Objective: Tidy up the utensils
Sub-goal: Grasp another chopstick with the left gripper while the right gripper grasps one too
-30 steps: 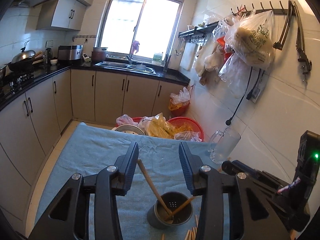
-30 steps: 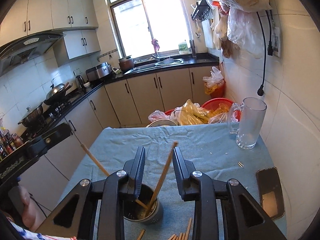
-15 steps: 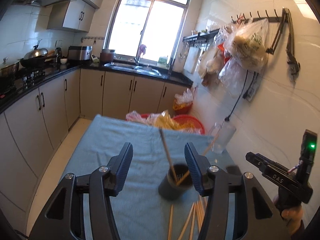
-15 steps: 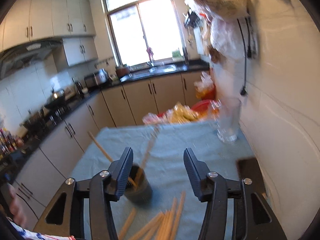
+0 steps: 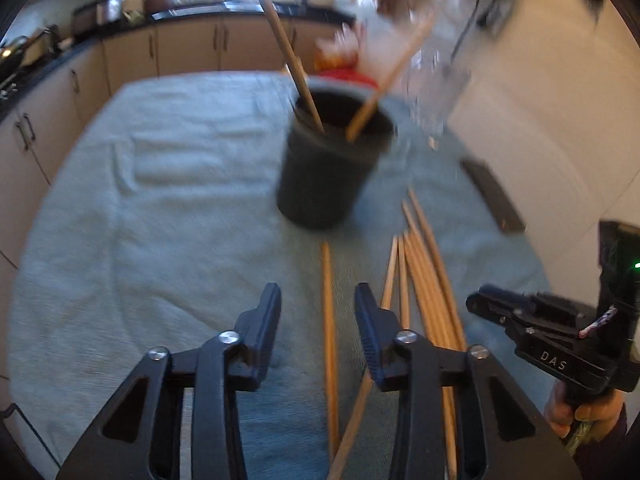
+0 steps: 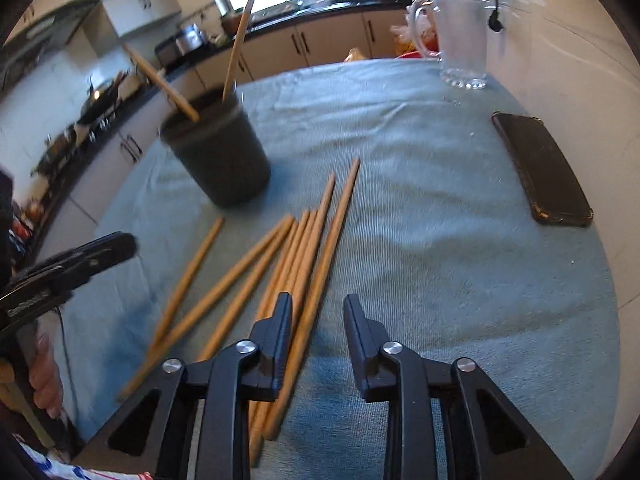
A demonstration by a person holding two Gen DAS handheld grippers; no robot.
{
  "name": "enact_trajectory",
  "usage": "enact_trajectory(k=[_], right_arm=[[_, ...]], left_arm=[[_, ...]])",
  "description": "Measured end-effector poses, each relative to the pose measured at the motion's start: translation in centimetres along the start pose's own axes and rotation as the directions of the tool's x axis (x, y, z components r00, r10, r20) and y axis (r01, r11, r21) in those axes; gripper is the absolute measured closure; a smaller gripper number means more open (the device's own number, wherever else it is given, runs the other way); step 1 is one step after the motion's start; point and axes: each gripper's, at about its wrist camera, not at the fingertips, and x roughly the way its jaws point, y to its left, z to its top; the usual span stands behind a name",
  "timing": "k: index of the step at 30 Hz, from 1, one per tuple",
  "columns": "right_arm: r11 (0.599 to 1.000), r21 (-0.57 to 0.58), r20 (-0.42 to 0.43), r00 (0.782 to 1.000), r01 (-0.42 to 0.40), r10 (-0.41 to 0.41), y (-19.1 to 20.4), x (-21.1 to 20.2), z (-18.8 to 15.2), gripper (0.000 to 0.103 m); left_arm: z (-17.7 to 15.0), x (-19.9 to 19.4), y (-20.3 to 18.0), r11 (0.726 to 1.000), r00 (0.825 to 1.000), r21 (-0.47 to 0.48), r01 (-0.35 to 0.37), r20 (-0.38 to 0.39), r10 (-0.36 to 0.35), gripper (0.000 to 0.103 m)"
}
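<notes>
Left claw (image 5: 316, 312) spread, empty, low over the blue-cloth tabletop (image 5: 140, 208); one loose chopstick (image 5: 329, 320) lies on the cloth between its jaws. Right claw (image 6: 316, 320) also spread, empty, one chopstick of the loose chopsticks (image 6: 296, 256) running under its left jaw. Dark holder cup (image 6: 218, 156) stands upright beyond the pile, far left in the right wrist view, two chopsticks (image 6: 240, 32) leaning inside. Glass mug (image 6: 460, 40) at far right near the wall. Black phone (image 6: 540, 168) flat on the right, well apart from the chopsticks. Left view blurred.
</notes>
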Motion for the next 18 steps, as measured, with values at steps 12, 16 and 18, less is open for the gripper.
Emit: enact_trajectory(k=[12,16,18], right_arm=[[0.990,-0.076,-0.029,0.993,0.116,-0.118,1.1,2.9,1.2,0.091],[0.994,-0.038,-0.043,0.993,0.106,-0.107,0.7,2.9,1.5,0.095],[0.993,-0.034,-0.056,0.992,0.109,-0.111,0.2,2.5,1.0,0.095]], left_arm=[[0.4,5.1,-1.8,0.996,0.991,0.084,-0.042,-0.123,0.053,0.092],[0.6,5.1,-1.2,0.997,0.989,0.051,-0.064,-0.133,0.071,0.097],[0.3,4.5,-0.7,0.996,0.987,0.035,-0.084,-0.133,0.088,0.097]])
